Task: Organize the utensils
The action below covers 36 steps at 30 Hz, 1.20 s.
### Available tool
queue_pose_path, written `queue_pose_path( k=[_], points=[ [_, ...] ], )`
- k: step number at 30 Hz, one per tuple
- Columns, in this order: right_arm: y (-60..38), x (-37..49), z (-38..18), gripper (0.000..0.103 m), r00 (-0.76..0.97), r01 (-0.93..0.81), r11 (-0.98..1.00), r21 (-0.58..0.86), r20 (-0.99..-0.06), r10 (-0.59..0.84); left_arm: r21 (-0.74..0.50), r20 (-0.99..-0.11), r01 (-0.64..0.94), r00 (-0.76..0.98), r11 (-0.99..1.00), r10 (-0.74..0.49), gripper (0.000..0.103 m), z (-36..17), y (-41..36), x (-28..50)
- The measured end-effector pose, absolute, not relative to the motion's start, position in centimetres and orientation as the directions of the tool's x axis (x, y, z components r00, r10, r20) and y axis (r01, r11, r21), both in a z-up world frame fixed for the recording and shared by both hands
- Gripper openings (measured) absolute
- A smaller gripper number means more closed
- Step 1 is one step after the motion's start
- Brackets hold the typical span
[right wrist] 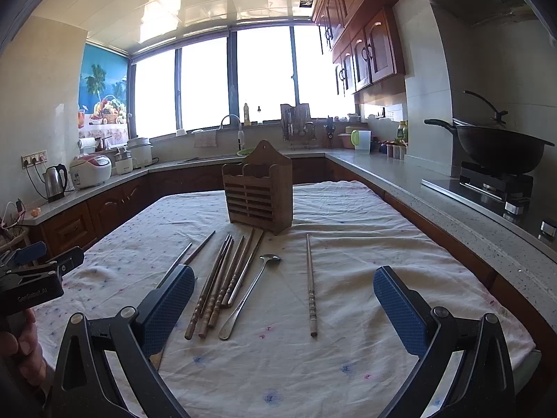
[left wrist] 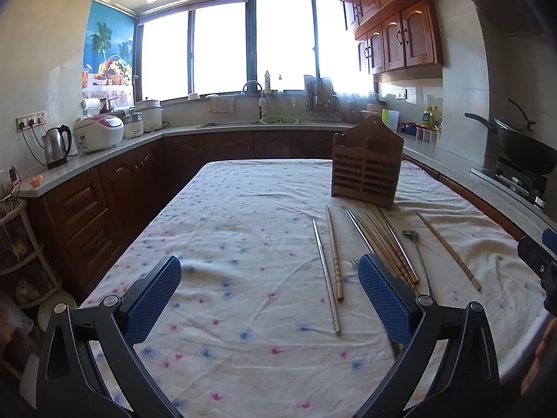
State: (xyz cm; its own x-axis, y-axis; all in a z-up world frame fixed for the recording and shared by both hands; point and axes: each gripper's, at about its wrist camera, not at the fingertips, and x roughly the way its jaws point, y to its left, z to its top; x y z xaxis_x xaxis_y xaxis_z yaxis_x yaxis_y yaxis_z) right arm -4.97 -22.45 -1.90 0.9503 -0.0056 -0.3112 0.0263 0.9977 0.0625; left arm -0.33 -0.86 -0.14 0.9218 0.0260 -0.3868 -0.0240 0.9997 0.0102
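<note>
A slatted wooden utensil holder stands upright on the cloth-covered table. In front of it lie a bundle of wooden and metal chopsticks, a metal spoon, and a lone wooden chopstick. One metal chopstick and one wooden chopstick lie apart to the left. My left gripper hovers open over the cloth, left of the bundle, holding nothing. My right gripper is open above the spoon handle and the lone chopstick, also holding nothing.
Counters wrap around the table on three sides. A wok on a stove sits at the right, a kettle and a rice cooker at the left, a sink under the window. A hand holds the left gripper.
</note>
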Motion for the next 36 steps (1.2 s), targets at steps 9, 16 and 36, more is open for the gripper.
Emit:
queue_pose_path(
  k=[9, 16, 36],
  points=[
    [-21.3, -5.0, -1.6, 0.103, 0.95, 0.008, 0.999, 0.04, -0.312, 0.005, -0.011, -0.386, -0.021, 0.923, 1.0, 0.015, 0.103, 0.0, -0.4, -0.3],
    [-20.8, -5.0, -1.4, 0.103, 0.951, -0.001, 0.999, 0.033, -0.309, 0.011, -0.009, -0.371, -0.012, 0.929, 1.0, 0.008, 0.103, 0.2, -0.5, -0.7],
    [-20.6, -5.2, -1.0, 0.103, 0.953, -0.004, 0.999, 0.035, -0.301, 0.014, -0.02, -0.368, -0.013, 0.93, 1.0, 0.005, 0.103, 0.4, -0.3, -0.9]
  ],
)
